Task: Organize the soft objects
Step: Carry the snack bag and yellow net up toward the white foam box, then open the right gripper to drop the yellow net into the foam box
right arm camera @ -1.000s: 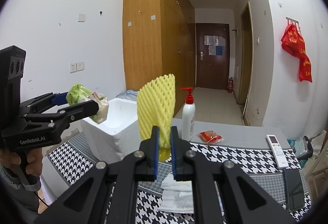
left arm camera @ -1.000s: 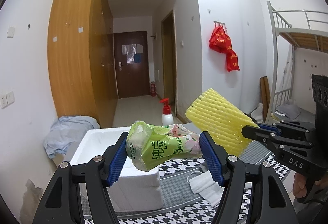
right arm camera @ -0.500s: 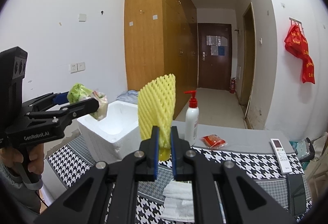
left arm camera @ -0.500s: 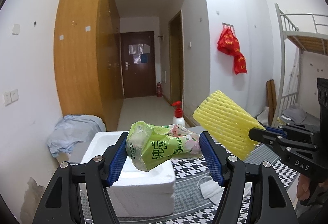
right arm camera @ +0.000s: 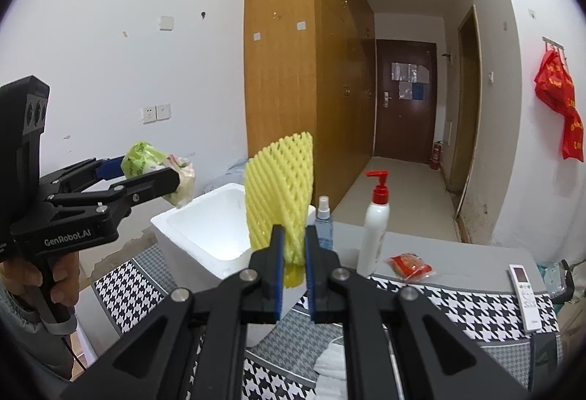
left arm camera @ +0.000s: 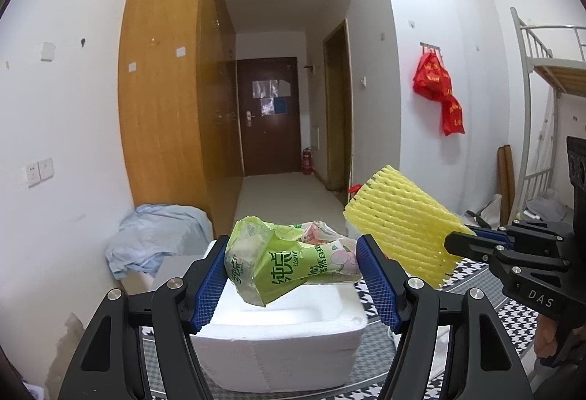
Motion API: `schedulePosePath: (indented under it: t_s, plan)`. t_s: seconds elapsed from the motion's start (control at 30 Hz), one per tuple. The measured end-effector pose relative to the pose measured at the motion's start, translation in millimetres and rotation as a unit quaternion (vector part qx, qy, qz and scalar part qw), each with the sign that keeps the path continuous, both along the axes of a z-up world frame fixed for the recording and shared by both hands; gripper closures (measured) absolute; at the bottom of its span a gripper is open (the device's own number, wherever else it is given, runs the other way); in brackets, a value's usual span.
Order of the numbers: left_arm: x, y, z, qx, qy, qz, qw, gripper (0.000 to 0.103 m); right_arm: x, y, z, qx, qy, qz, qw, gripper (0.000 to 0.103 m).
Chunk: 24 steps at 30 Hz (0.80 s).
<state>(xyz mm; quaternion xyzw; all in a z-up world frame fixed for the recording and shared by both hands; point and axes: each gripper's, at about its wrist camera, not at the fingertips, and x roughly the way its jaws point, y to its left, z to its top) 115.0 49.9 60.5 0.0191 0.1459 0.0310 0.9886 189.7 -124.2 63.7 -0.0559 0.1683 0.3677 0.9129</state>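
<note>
Two soft items hang in the air above the white foam box [left arm camera: 278,337], seemingly ready to drop in: the green packet [left arm camera: 289,262] clamped in the left tongs [left arm camera: 291,275], the yellow foam net [right arm camera: 282,195] pinched in the right tongs [right arm camera: 293,268]. Box and bottles sit on the houndstooth desk [right arm camera: 457,312].

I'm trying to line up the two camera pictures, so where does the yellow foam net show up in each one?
Left wrist: yellow foam net at right of middle, held by the right gripper.
Right wrist: low centre, upright between the gripper's blue pads.
Shared landmark: white foam box, under it in both.
</note>
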Motion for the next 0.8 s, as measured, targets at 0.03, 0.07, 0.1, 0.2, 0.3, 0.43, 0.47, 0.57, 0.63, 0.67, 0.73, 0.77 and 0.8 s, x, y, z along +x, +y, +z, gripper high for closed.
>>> schedulePosePath:
  t_s: [0.03, 0.07, 0.1, 0.2, 0.3, 0.43, 0.47, 0.57, 0.63, 0.67, 0.73, 0.77, 0.8]
  plan:
    - [-0.2, 2.3, -0.2, 0.001, 0.001, 0.002, 1.0, 0.033, 1.5, 4.5, -0.4, -0.002, 0.002, 0.003, 1.0, 0.09]
    - [-1.2, 5.5, -0.5, 0.001, 0.001, 0.007, 1.0, 0.033, 3.1, 7.3, -1.1, -0.004, 0.004, 0.005, 1.0, 0.09]
    - [-1.2, 7.0, 0.7, 0.0, 0.001, 0.01, 0.9999, 0.033, 4.5, 12.1, -1.6, -0.006, 0.006, 0.01, 1.0, 0.09]
    - [-2.9, 18.6, 1.6, -0.004, -0.002, 0.024, 0.9997, 0.033, 7.0, 22.9, -1.3, -0.01, 0.009, 0.02, 1.0, 0.09]
    - [-3.4, 29.4, 2.0, -0.008, -0.003, 0.034, 0.9994, 0.033, 9.5, 35.2, -1.6, -0.017, 0.011, 0.027, 0.999, 0.09]
    - [-3.0, 41.4, -0.4, -0.01, -0.002, 0.048, 0.9988, 0.033, 14.5, 51.4, -4.4, -0.027, 0.019, 0.033, 0.999, 0.09]
    - [-2.7, 43.3, -0.9, -0.009, -0.001, 0.053, 0.9986, 0.033, 15.9, 52.7, -4.9, -0.026, 0.022, 0.031, 0.999, 0.09]
    - [-5.0, 52.2, -2.5, -0.009, -0.003, 0.067, 0.9977, 0.033, 19.5, 62.0, -5.4, -0.03, 0.028, 0.034, 0.999, 0.09]
    - [-6.5, 58.2, -3.3, -0.013, -0.004, 0.073, 0.9972, 0.033, 20.3, 67.9, -6.2, -0.033, 0.031, 0.036, 0.998, 0.09]
    - [-6.7, 61.2, -3.8, -0.014, -0.004, 0.077, 0.9969, 0.033, 20.9, 71.0, -6.4, -0.034, 0.032, 0.038, 0.998, 0.09]
    - [-7.4, 64.1, -4.7, -0.014, -0.003, 0.081, 0.9966, 0.033, 21.9, 76.2, -6.4, -0.037, 0.032, 0.04, 0.998, 0.09]
    - [-8.5, 65.2, -5.1, -0.014, -0.003, 0.083, 0.9964, 0.033, 21.8, 78.8, -6.4, -0.038, 0.032, 0.041, 0.998, 0.09]
    - [-9.9, 67.5, -5.5, -0.013, -0.004, 0.085, 0.9963, 0.033, 21.6, 81.5, -6.3, -0.04, 0.031, 0.042, 0.998, 0.09]
